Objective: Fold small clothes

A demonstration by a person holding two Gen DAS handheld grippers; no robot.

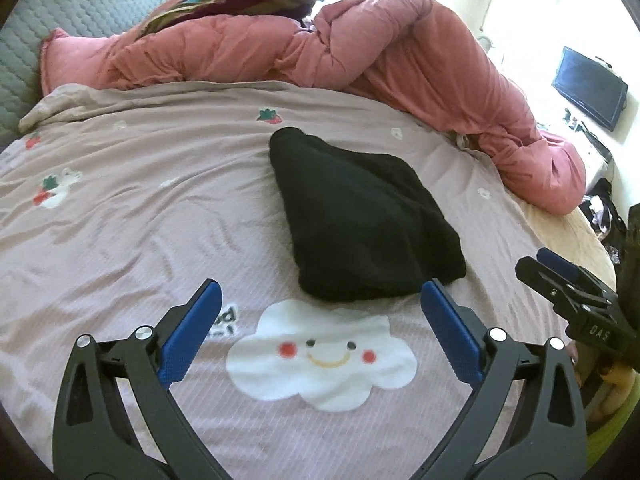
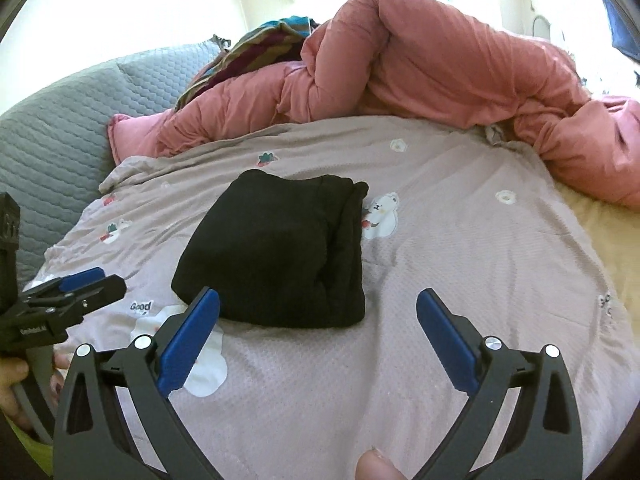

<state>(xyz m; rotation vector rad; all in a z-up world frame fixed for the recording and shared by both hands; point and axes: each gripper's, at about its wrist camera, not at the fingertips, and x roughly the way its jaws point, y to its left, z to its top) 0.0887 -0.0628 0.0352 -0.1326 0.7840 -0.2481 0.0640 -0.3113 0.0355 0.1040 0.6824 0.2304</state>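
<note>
Folding nearly done — both tools free

Lying on the bed cover (image 1: 120,184), the black garment (image 1: 360,216) is a compact folded bundle just ahead of both tools. The left tool (image 1: 320,300) gapes wide and holds nothing; the garment sits ahead and slightly right of it. The right tool (image 2: 318,306) — equally wide, empty — has the bundle ahead and slightly left, its left finger overlapping the near edge.

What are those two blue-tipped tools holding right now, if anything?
Nothing. The left tool and the right tool are both open and hang apart from the folded black garment, which lies alone on the bedspread.
</note>
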